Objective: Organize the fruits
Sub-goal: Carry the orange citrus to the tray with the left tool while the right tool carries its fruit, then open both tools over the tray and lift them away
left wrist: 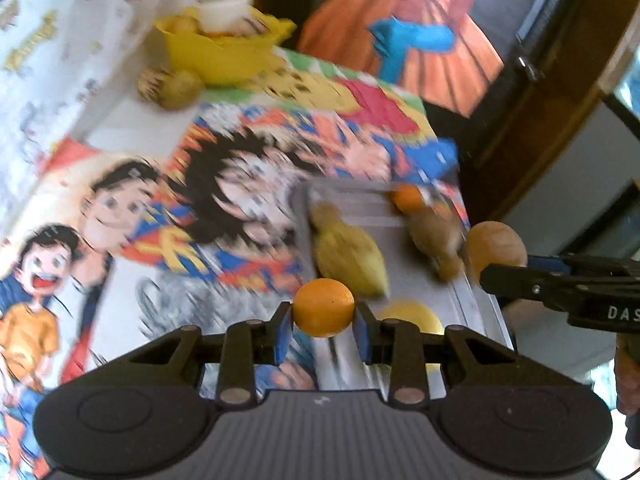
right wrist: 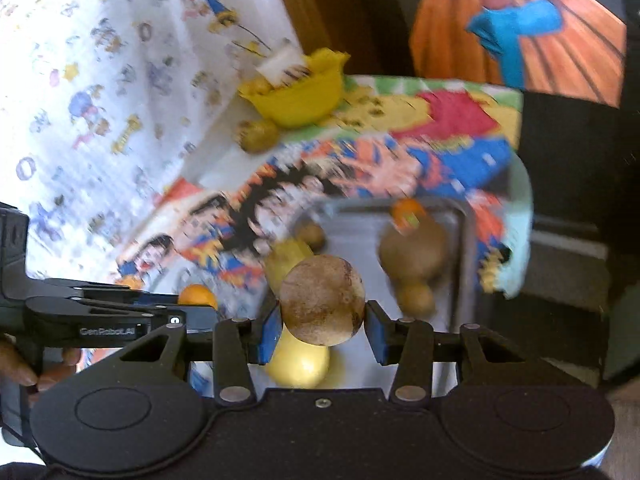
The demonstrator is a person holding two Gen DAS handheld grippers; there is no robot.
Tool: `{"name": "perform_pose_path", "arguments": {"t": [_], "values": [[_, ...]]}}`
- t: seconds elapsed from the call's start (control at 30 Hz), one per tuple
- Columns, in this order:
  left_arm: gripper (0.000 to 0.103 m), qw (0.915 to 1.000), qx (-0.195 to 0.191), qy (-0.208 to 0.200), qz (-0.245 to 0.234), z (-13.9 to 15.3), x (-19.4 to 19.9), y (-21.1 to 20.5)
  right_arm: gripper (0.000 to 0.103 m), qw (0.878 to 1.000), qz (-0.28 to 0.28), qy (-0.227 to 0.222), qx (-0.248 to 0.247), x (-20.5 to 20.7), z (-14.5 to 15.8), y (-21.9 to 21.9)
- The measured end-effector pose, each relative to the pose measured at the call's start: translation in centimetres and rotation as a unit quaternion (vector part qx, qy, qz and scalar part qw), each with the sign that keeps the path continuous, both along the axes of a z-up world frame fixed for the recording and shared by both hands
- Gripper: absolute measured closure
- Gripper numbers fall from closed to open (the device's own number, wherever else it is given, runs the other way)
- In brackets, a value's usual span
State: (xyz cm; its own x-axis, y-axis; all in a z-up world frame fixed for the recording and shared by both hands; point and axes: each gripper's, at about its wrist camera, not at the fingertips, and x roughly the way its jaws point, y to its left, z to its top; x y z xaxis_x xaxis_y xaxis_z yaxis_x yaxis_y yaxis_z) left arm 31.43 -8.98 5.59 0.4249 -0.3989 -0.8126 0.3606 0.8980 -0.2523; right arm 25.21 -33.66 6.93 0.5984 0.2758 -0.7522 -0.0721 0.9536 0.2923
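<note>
Counting the contents of the shallow grey metal tray [right wrist: 466, 240] on the cartoon-print table [left wrist: 120, 208] gives roughly six fruits, though motion blur makes this uncertain. One yellow plastic bowl [right wrist: 298, 100] stands farther back. Left tongs [left wrist: 323, 326] pinch one small round orange fruit [left wrist: 323, 307] above the tray's edge. Right tongs [right wrist: 322, 326] pinch one mottled brown round fruit [right wrist: 322, 300] over the tray.
</note>
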Motion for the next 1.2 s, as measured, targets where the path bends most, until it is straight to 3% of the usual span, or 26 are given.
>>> {"name": "perform_pose_path", "arguments": {"t": [0.37, 0.57, 0.77, 0.9, 1.0, 1.1, 1.2], "values": [[0.068, 0.9963, 0.029, 0.058, -0.056, -2.9, -3.8, -3.4, 0.057, 0.997, -0.06, 0.048, -0.024, -3.1, -3.8, -0.5], [0.068, 0.9953, 0.05, 0.07, -0.045, -3.6, -3.9, -4.3, 0.056, 0.994, -0.063, 0.06, -0.059, -2.8, -4.7, 0.3], [0.067, 0.9941, 0.057, 0.081, -0.044, -4.0, -3.6, -4.5, 0.054, 0.994, -0.071, 0.063, -0.062, -2.6, -4.6, 0.6], [0.066, 0.993, 0.056, 0.096, -0.041, -3.8, -3.5, -4.4, 0.045, 0.993, -0.068, 0.069, -0.062, -3.0, -4.4, 0.9], [0.061, 0.9918, 0.043, 0.116, -0.032, -3.6, -3.2, -3.9, 0.042, 0.993, -0.064, 0.07, -0.064, -3.6, -3.9, 1.0], [0.048, 0.9905, 0.028, 0.131, -0.03, -3.1, -3.0, -3.4, 0.038, 0.994, -0.063, 0.07, -0.059, -4.4, -3.3, 1.0], [0.036, 0.9909, 0.042, 0.124, -0.031, -2.2, -3.4, -3.2, 0.033, 0.994, -0.065, 0.072, -0.056, -5.5, -2.5, 1.0]]}}
